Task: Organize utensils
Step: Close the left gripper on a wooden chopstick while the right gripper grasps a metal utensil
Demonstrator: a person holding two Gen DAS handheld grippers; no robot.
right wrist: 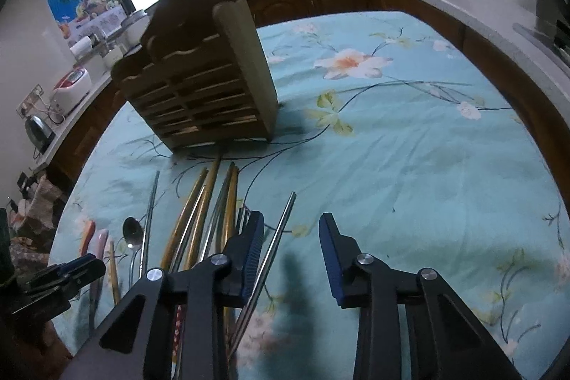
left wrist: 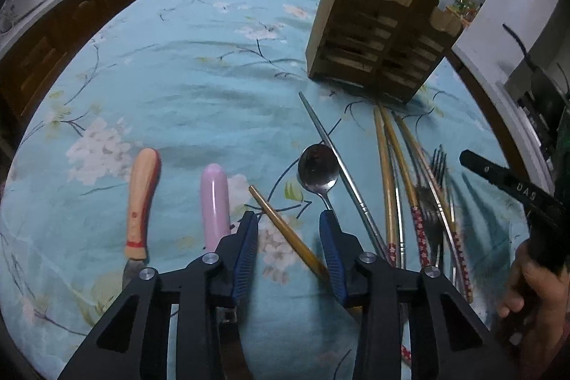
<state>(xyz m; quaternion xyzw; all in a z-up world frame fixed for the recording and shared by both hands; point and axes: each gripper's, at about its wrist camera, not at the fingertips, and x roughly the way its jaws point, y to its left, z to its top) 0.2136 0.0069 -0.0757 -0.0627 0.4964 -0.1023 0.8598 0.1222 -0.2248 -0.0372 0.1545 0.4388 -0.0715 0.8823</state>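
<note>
While the left gripper (left wrist: pixel 288 216) hangs with jaws part open astride a gold chopstick (left wrist: pixel 285 230), pads clear, and the right gripper (right wrist: pixel 290 234) likewise over a steel chopstick (right wrist: pixel 274 244), sink each squarely before closing; the wooden rack (right wrist: pixel 203 88) stands beyond on the worktop (right wrist: pixel 409 148).

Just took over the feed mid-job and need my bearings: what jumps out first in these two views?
The slatted wooden utensil holder stands at the far side of the floral blue tablecloth. Before it lies a row of loose utensils: bamboo chopsticks, a fork, a spoon, and two knives with orange and pink handles. The left gripper straddles one bamboo chopstick; the right gripper straddles a metal chopstick.
</note>
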